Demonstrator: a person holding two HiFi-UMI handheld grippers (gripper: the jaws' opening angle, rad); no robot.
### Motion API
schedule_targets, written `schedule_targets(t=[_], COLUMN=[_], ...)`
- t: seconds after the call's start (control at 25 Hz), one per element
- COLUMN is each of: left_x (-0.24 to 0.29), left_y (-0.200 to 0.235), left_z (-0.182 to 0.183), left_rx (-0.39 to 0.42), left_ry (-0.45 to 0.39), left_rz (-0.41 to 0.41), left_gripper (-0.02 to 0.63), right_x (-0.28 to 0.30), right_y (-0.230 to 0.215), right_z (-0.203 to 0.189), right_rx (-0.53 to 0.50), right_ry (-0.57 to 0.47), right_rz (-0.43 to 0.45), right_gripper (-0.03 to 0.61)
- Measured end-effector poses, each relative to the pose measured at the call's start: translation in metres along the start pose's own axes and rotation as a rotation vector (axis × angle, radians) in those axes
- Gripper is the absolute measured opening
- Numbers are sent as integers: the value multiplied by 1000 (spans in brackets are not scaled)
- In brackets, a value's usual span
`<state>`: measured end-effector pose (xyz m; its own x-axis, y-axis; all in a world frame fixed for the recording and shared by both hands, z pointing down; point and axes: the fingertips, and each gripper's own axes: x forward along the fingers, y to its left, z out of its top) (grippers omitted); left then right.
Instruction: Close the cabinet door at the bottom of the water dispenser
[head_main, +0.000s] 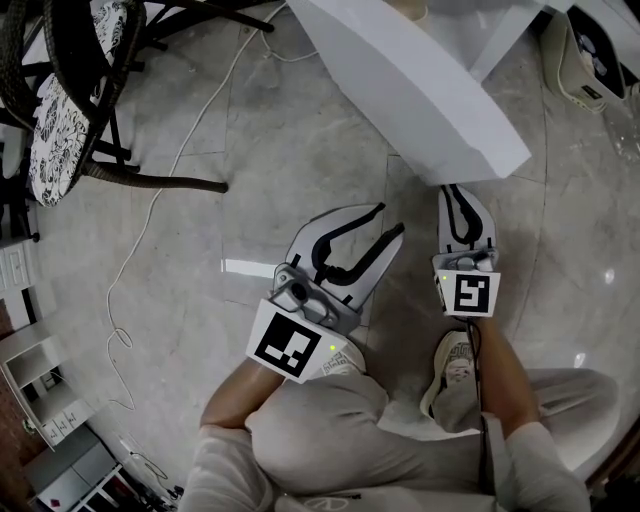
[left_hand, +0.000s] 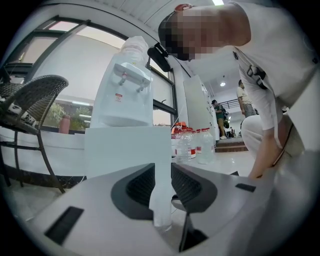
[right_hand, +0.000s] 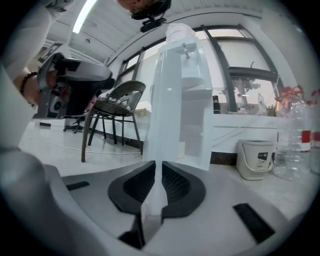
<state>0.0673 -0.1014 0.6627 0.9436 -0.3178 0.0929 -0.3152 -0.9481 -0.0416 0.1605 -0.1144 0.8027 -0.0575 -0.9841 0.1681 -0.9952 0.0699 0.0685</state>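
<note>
The white water dispenser (head_main: 505, 40) stands at the top of the head view, and its bottom cabinet door (head_main: 420, 80) swings out open over the floor. My right gripper (head_main: 460, 192) meets the door's free end. In the right gripper view that door (right_hand: 165, 100) is seen edge-on and runs down between the narrow jaws of the right gripper (right_hand: 159, 185), which is shut on it. My left gripper (head_main: 388, 220) hangs beside it, lower left of the door, open with nothing between its fingers. From the left gripper view, the dispenser (left_hand: 122, 95) rises ahead of the left gripper (left_hand: 161, 185).
A wicker chair (head_main: 70, 90) stands at the upper left, with a white cable (head_main: 150, 220) trailing across the tiled floor. A white bucket (right_hand: 257, 157) and water bottles (right_hand: 295, 145) sit right of the dispenser. The person's shoe (head_main: 455, 370) is behind the right gripper.
</note>
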Motion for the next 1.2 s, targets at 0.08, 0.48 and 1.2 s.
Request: schedule_targets(t=[0.08, 0.48, 1.2], left_x=[1, -1, -19], left_y=[0, 8, 35], left_z=[-1, -4, -3], left_rx=[1, 15, 58], left_ry=[-1, 4, 100], left_rz=[-4, 4, 32], left_gripper=[104, 98, 91], right_x=[3, 18, 58], right_y=[-18, -69, -136], right_z=[-3, -4, -1], right_rx=[32, 44, 82], right_ry=[18, 42, 87], right_rz=[-38, -116, -219], right_gripper=[55, 54, 47])
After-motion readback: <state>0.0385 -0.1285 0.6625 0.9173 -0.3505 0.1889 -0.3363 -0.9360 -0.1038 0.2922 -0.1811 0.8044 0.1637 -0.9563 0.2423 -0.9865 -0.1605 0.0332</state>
